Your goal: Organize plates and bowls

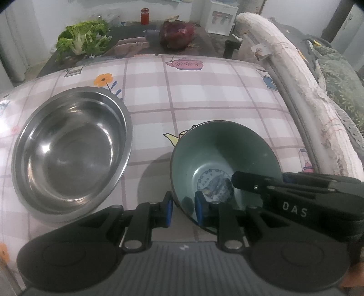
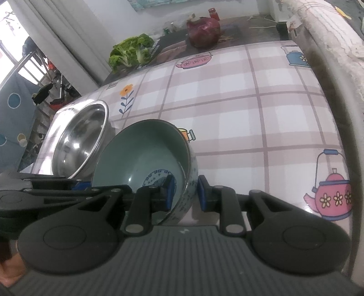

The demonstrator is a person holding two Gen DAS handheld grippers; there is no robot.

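A green ceramic bowl with a blue pattern inside sits on the checked tablecloth; it also shows tilted in the right wrist view. My left gripper straddles its near left rim, one pad outside and one inside, with a gap still showing. My right gripper straddles the bowl's right rim the same way, pads close to the wall. The right gripper reaches in from the right in the left wrist view. A steel bowl sits to the left, also in the right wrist view.
The tablecloth has teapot and flower prints. Behind the table are a lettuce head, a red cabbage and a red jar. A padded chair back runs along the right edge.
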